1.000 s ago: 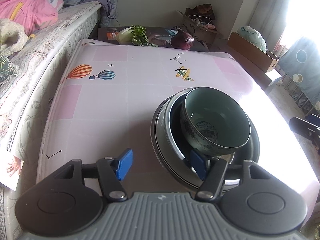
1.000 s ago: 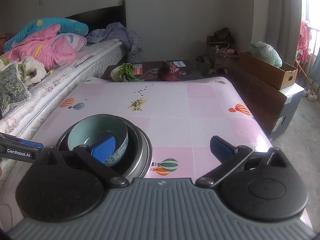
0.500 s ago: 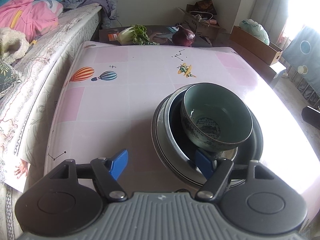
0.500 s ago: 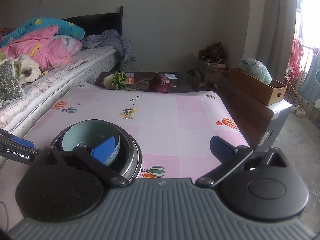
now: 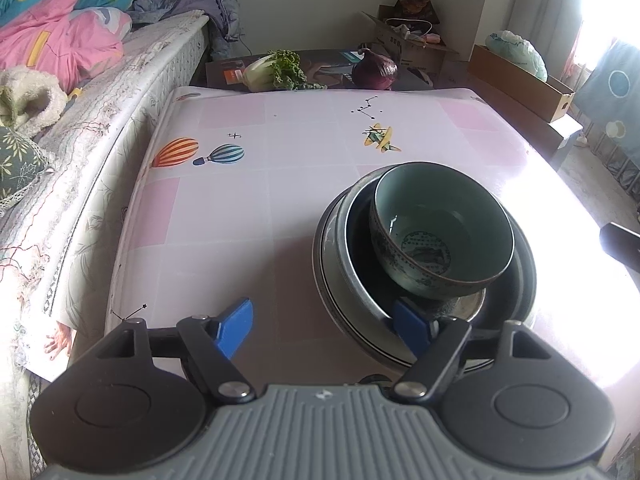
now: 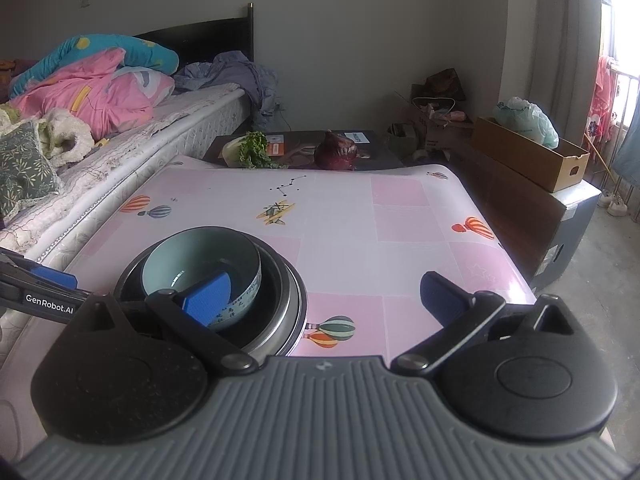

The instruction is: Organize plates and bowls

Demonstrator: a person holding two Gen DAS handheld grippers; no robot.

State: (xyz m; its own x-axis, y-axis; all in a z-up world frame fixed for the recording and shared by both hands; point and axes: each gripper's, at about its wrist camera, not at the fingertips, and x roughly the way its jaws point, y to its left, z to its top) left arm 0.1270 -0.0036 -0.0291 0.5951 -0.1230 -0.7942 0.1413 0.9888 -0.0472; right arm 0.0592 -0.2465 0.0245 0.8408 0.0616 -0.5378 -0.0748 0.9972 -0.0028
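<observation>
Stacked bowls just right of left gripper

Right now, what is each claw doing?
Left claw: opening, holding nothing.
Right claw: open, holding nothing.

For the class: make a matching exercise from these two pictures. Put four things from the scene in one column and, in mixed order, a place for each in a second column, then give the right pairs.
Things
1. teal bowl
2. red onion
3. pink quilt
4. cardboard box

Places
A. on the bed
B. on the dark board past the far end of the table
C. nested in the stacked dishes on the table
D. on the dark cabinet right of the table

Pairs: 1-C, 2-B, 3-A, 4-D
</observation>
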